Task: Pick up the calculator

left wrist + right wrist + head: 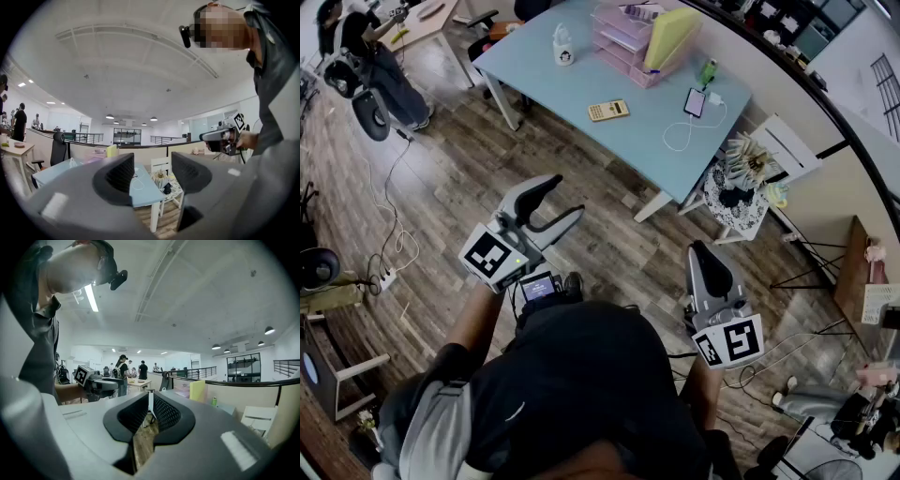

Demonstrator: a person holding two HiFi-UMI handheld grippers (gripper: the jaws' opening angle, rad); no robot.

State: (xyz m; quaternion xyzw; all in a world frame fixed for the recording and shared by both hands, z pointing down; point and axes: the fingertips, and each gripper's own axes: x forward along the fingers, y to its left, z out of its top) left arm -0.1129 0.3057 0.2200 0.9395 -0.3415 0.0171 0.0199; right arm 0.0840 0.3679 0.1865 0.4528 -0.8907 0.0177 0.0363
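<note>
Head view, one yellow calculator [607,110] lay on one blue table [534,70], near one phone [695,102], well apart from the left gripper [566,195] and right gripper [701,248], left gripper view, its two jaws stood apart, nothing between, right gripper view, its two jaws were pressed together, empty.

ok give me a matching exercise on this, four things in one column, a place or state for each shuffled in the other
Things
1. small yellow calculator
2. smartphone with a lit screen
3. left gripper
4. right gripper

Places or states
A. jaws together, nothing between them
B. beside a looped white cable
C. lying flat on the light blue table, apart from the other things
D. jaws apart, nothing between them

Pairs: 1-C, 2-B, 3-D, 4-A
</note>
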